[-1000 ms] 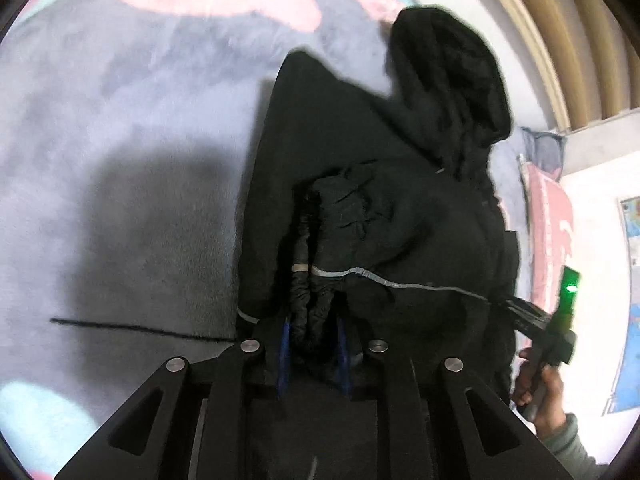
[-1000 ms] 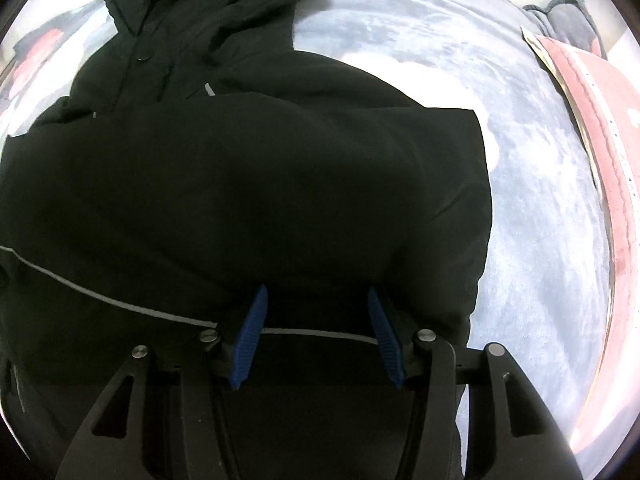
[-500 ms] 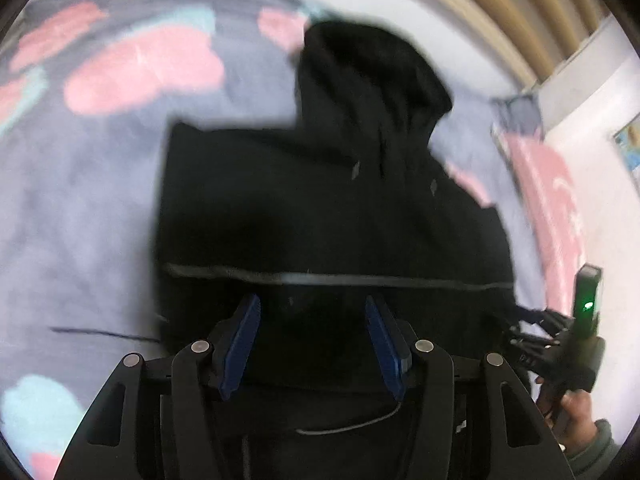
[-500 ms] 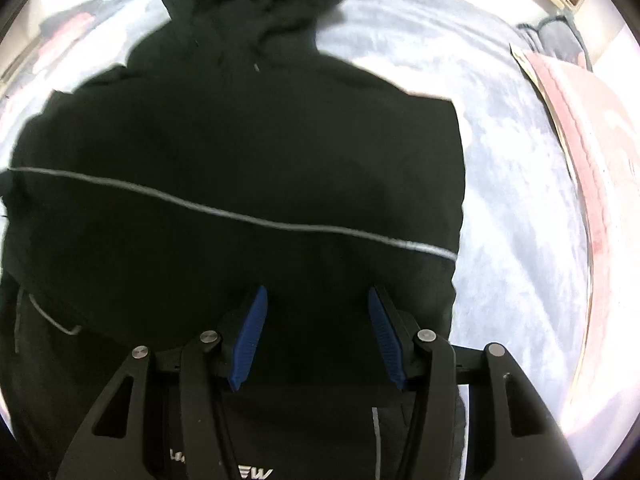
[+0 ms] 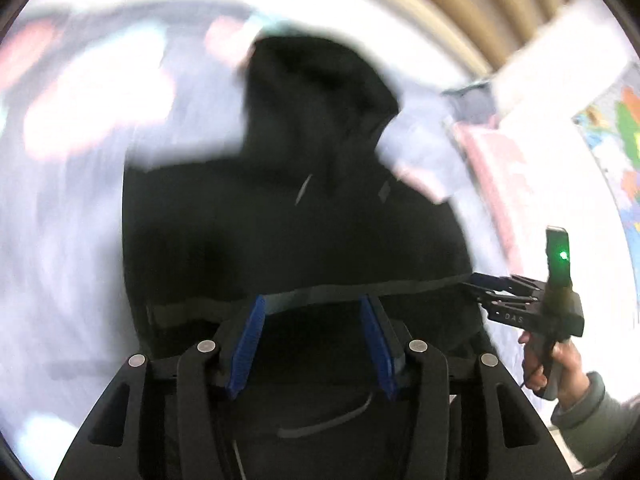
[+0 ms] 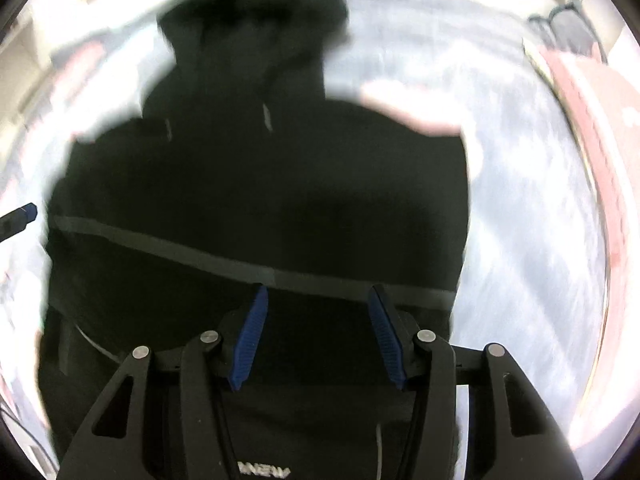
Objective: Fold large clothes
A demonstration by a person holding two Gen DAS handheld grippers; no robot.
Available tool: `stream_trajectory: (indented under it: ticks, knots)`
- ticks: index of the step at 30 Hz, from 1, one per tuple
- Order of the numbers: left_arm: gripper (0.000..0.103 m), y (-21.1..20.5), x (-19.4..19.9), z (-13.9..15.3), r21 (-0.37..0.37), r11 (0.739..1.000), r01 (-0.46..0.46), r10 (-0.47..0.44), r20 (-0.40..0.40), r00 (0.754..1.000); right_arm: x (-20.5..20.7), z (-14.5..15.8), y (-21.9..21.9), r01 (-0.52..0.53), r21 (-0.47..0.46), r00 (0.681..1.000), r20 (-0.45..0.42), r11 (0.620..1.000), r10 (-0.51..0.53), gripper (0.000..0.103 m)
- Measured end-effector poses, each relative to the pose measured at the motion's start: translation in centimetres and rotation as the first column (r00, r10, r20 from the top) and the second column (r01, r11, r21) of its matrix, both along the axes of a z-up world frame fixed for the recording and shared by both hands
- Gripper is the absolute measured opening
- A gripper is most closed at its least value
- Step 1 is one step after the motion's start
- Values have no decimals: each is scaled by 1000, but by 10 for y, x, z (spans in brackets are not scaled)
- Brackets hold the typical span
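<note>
Left wrist view: black hooded jacket [image 5: 296, 236] fills frame centre, flat on grey patterned blanket [image 5: 76, 216], hood toward top, long axis vertical, grey stripe crosswise. Left gripper [image 5: 312, 344] fingers closing, nothing held. Right gripper [image 6: 318, 336] fingers apart, empty, above jacket. Pink mat [image 6: 592, 128] right edge.
</note>
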State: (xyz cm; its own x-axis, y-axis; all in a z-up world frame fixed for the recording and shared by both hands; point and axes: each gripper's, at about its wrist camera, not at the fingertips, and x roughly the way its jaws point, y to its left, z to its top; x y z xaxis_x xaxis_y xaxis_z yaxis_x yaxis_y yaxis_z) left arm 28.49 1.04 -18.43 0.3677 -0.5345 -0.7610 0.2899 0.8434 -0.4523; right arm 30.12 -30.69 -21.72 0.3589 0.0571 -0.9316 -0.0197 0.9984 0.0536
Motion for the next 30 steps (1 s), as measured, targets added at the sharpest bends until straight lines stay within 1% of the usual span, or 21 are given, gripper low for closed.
stream_trajectory:
  ticks: [1,2,3,5,6,8,9,11,14,16,17,19,20,21,22,23,24,26,28,29,30]
  knots:
    - [53,-3,15,18,13,1000,-3,2,47,999,12,10,-3,5,22,1000,26,1000,-6,56]
    - [54,-4,27,26,11,1000,-7,6,70,998,25,20,-7,9,51,998,54,999,-12,56]
    - [56,-4,46,33,1,1000,-17,17,89,996,46,29,-12,16,82,996,86,996,-23,56]
    - [57,-8,85,38,14,998,-60,58,118,991,78,38,-20,33,110,990,134,993,-47,56]
    - [57,-10,110,36,27,995,-93,89,126,988,100,40,-23,39,124,985,165,991,-60,56]
    - [57,-12,146,26,0,992,-122,122,104,987,141,38,-28,68,143,977,190,987,-95,56]
    - [57,-15,162,20,-17,991,-136,137,84,987,156,34,-34,80,159,977,183,984,-109,56]
    - [57,-27,200,1,-22,987,-161,161,50,986,190,24,-39,104,197,978,158,975,-136,56]
    - [57,-44,233,-19,18,984,-177,176,39,984,231,3,-39,136,235,979,116,962,-166,56]
    - [57,-48,248,-31,26,981,-193,192,23,981,244,-10,-36,152,256,979,92,955,-180,56]
    - [57,-50,258,-41,48,975,-219,219,5,976,249,-18,-36,166,258,978,77,952,-192,56]
    - [57,-49,271,-56,36,970,-239,240,-34,970,264,-37,-35,192,275,977,39,942,-211,55]
    - [56,-48,277,-63,21,969,-247,248,-52,967,272,-47,-34,192,288,979,14,938,-205,34]
    - [39,-46,282,-68,12,967,-255,255,-52,966,277,-52,-34,186,284,981,-3,940,-193,10]
    - [18,-43,286,-71,13,963,-269,269,-38,962,280,-56,-30,183,239,983,-12,953,-186,9]
    - [7,-37,289,-71,2,960,-281,281,-56,958,278,-50,-32,179,212,983,12,961,-186,7]
    - [7,-23,286,-68,-57,949,-310,306,-80,949,269,-38,-38,174,243,980,48,954,-191,6]
    - [7,-1,271,-53,-144,939,-312,305,-73,950,242,-8,-54,159,299,967,147,941,-210,6]
    - [7,10,255,-44,-158,944,-290,281,-75,957,220,2,-59,125,306,961,200,944,-192,6]
    - [9,14,249,-47,-141,949,-281,272,-78,959,214,-6,-59,118,282,965,192,952,-177,6]
    - [10,16,248,-60,-114,956,-269,258,-103,961,215,-19,-57,117,260,972,167,958,-164,6]
